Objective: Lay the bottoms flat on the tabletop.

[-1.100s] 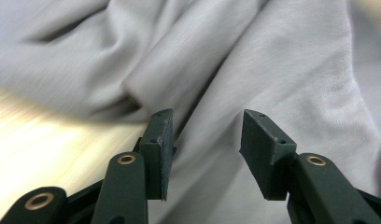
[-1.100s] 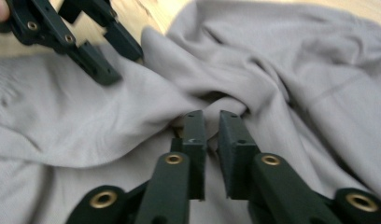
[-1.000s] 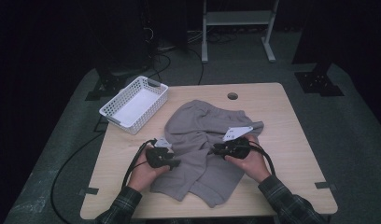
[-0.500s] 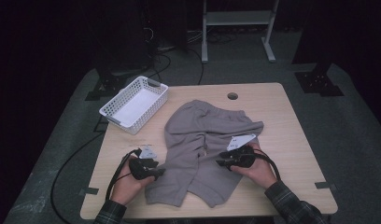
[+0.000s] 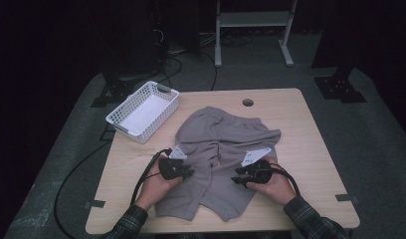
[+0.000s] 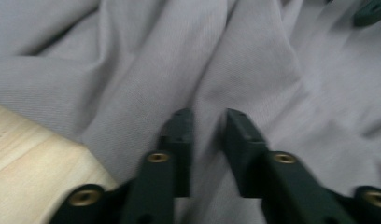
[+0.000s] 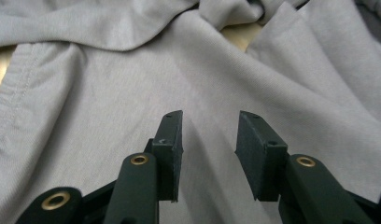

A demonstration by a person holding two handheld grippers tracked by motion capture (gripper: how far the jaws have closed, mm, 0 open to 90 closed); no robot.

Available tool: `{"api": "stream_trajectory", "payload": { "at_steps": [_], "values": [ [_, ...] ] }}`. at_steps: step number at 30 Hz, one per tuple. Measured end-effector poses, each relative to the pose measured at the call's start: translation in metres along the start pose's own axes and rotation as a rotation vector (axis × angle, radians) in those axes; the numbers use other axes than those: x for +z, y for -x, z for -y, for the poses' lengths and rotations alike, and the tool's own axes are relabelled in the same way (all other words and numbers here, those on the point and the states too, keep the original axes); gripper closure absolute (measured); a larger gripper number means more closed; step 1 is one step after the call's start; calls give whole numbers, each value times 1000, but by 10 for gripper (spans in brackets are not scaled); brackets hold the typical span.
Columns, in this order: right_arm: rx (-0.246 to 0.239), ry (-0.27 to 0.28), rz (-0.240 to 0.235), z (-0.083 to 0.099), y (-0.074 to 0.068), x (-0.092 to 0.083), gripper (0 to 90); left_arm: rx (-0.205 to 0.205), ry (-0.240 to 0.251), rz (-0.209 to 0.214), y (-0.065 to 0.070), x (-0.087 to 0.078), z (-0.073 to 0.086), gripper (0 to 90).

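Grey shorts [image 5: 222,162] lying mid-table, being flattened/folded. Left gripper [image 6: 209,122] jaws closing, pinching a cloth ridge; right gripper [image 7: 209,122] jaws parted, opening over fabric w/o grip. Next: right needs to clamp a fold.

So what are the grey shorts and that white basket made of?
The grey shorts look like soft, matte knit cotton: they wrinkle, and a stitched hem shows in the right gripper view. The white basket looks like hard plastic, going by its even lattice walls. The table has a pale wood-grain top.
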State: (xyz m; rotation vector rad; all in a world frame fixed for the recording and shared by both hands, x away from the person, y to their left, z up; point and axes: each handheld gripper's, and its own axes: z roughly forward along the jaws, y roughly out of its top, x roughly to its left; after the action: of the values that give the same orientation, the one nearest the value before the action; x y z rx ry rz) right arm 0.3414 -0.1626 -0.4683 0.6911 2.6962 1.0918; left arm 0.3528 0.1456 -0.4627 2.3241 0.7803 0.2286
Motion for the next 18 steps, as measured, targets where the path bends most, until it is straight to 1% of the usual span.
{"api": "stream_trajectory", "payload": {
  "at_steps": [1, 2, 3, 4, 5, 6, 7, 9, 10, 11, 12, 13, 14, 16, 17, 18],
  "values": [
    [-3, -3, 1, 0, 0, 1, 600, -6, -7, 7, 0, -3, 2, 859],
    [-2, -6, -1, 1, 0, 1, 600, -10, -17, 5, -1, -7, 5, 879],
    [-3, -9, -2, 1, 0, 1, 599, -13, -33, -5, -1, -13, 10, 884],
    [-3, -9, -4, 2, 0, 1, 599, -18, -36, -16, -1, -17, 15, 887],
    [-1, -11, -2, 2, 1, 1, 598, -27, -39, -17, -1, -21, 19, 888],
    [0, -12, -2, 2, 1, 2, 598, -44, -37, -20, 0, -27, 26, 888],
    [-2, -14, 1, 2, 1, 2, 594, -44, -46, -29, -1, -33, 32, 888],
    [-4, -15, 4, 2, 1, 1, 591, -61, -45, -34, 1, -41, 41, 886],
    [-7, -14, 7, 2, 1, 1, 588, -70, -47, -26, 1, -45, 46, 881],
    [-6, -14, 9, 1, 2, 1, 586, -85, -36, -14, 2, -48, 50, 860],
    [-4, -16, 11, 1, 2, 0, 583, -92, -22, -6, 3, -50, 52, 803],
    [1, -14, 13, 1, 3, 0, 581, -93, -10, -7, 3, -51, 52, 766],
    [1, -8, 11, 1, 4, -1, 580, -95, 10, -10, 3, -52, 50, 707],
    [1, 5, 4, -1, 3, -3, 578, -83, 52, -19, 3, -53, 42, 640],
    [5, 14, -4, -2, 1, -5, 577, -75, 75, -27, 2, -52, 37, 593],
    [3, 21, -14, -3, -1, -6, 576, -64, 92, -35, 2, -51, 32, 583]
  ]
}}
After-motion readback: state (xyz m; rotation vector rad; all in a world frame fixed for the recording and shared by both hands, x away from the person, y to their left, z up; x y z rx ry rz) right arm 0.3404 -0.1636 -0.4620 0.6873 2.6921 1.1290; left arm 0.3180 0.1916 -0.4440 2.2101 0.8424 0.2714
